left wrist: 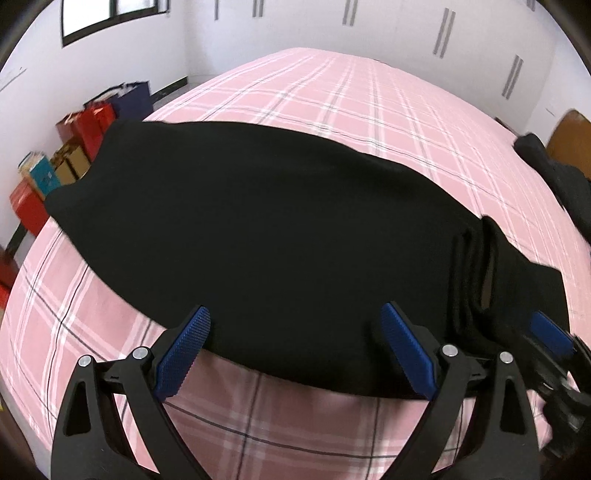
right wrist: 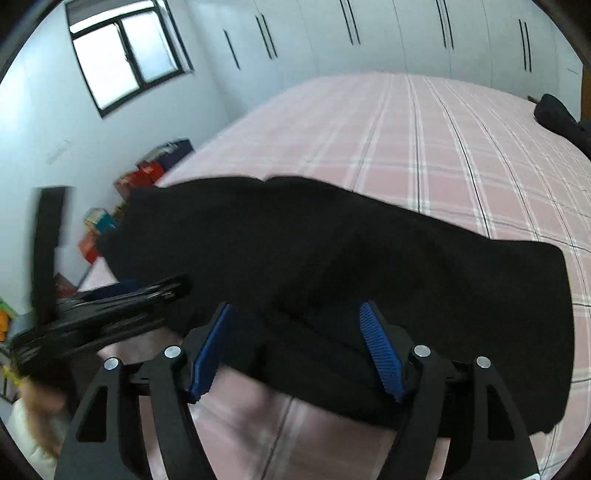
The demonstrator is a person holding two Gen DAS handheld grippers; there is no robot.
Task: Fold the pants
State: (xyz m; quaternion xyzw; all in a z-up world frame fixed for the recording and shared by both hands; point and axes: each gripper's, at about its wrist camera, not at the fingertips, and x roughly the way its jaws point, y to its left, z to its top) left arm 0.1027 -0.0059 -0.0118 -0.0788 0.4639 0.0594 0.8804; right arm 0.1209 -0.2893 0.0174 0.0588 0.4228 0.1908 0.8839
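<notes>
Right wrist: blurred pants [right wrist: 332, 266] edge

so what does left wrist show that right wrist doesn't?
Left wrist only: the open left gripper head-on, gathered folds at the right end of the pants, the right gripper at the frame's right edge. Right wrist only: the open right gripper astride the pants' near edge, a light sleeve. Both: black pants on the pink plaid bed, wardrobe doors, window.

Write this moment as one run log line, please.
pants: flat on bed | left gripper: open | right gripper: open, nothing held
</notes>
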